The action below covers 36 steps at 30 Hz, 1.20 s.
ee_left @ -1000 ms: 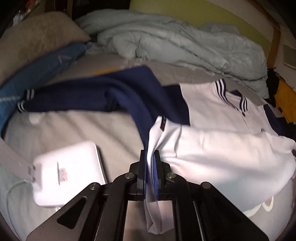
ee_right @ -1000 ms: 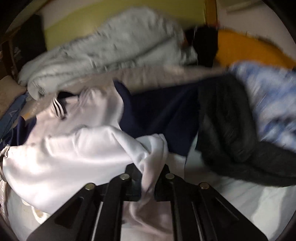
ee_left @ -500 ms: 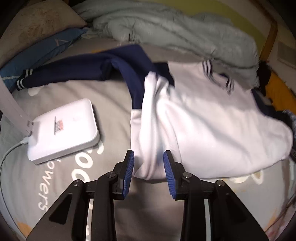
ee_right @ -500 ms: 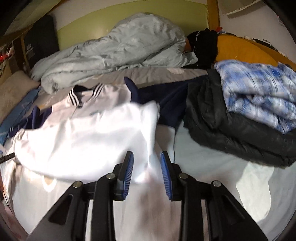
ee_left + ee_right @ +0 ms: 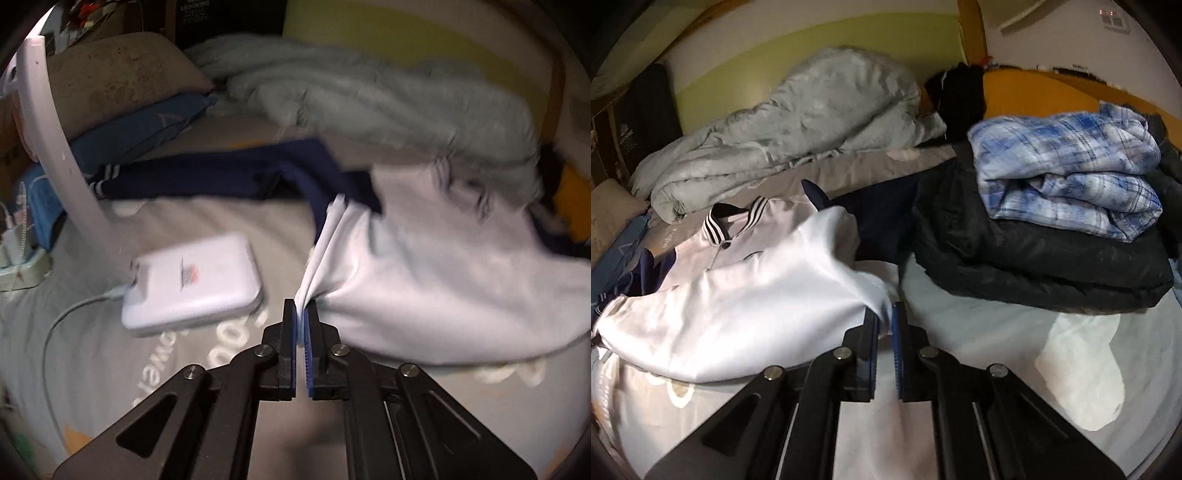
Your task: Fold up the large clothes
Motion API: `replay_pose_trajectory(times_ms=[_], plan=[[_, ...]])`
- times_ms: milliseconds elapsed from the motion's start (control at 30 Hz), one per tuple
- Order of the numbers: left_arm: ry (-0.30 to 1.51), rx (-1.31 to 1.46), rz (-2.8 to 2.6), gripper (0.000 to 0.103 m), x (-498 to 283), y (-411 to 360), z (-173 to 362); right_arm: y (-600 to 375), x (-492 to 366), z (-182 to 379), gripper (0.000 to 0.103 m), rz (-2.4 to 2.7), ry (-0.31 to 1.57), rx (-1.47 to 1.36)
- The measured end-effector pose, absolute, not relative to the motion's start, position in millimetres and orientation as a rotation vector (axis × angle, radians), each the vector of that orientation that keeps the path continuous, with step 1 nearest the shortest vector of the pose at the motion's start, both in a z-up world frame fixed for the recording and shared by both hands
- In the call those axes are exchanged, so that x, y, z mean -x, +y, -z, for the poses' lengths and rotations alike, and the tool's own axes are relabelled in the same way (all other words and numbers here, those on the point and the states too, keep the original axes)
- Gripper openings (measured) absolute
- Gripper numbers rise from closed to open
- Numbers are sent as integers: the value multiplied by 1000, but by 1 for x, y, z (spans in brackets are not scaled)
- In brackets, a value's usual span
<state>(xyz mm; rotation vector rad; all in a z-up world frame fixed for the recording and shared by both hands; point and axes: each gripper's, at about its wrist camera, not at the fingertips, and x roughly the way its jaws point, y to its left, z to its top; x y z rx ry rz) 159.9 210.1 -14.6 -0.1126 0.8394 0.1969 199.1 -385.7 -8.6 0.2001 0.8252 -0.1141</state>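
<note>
We've got both jaws clenched on the white jacket's (image 5: 738,295) hem near the bed's (image 5: 979,325) front edge, bottom fold just starting, navy sleeves (image 5: 192,181) still unfolded.

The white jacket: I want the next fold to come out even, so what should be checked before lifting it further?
1. Left gripper pinches the white jacket edge: ok.
2. Right gripper pinches the other edge: ok.
3. Hem level between both grips: cannot tell.
4. Navy sleeve lies spread out on the bed, not tucked in: not ok.
5. White power bank lies beside the jacket, apart from it: ok.
6. Folded stack, plaid shirt on black coat, apart from the jacket: ok.
</note>
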Motion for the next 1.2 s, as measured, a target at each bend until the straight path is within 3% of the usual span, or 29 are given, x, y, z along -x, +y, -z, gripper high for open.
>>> replay_pose_trajectory(times_ms=[133,200,233,267,300,433,600,633,667,700,733,767,933,1133,1200], plan=[[886,89,-199,6,-167,203,37,-384,-213,39,7,152,951,-185],[792,137,-90,20,-160,201,20,-381,-210,27,10,138,900,-172],[737,176,-32,39,-155,203,7,-381,-205,15,23,119,847,-180],[683,195,-7,51,-152,204,-4,-384,-202,7,31,108,803,-195],[646,196,2,53,-151,203,-12,-385,-199,-2,41,96,756,-216],[648,152,-2,53,-184,198,-23,-390,-229,-18,42,7,726,-339],[778,203,-32,53,-250,207,4,-386,-275,2,42,16,794,-373],[802,235,-29,45,-257,215,13,-385,-286,8,42,19,804,-352],[822,253,-29,29,-264,219,23,-381,-289,10,42,18,805,-327],[834,268,-12,22,-268,222,32,-378,-293,16,38,28,801,-266],[840,274,9,12,-269,223,39,-377,-294,20,20,41,800,-238],[841,261,19,7,-269,221,42,-377,-294,25,9,47,806,-218],[763,175,-10,6,-257,219,23,-384,-288,15,6,117,699,-223],[810,100,-76,7,-261,208,41,-363,-306,52,6,192,820,-30],[796,60,-87,13,-255,202,41,-354,-299,46,7,223,791,32]])
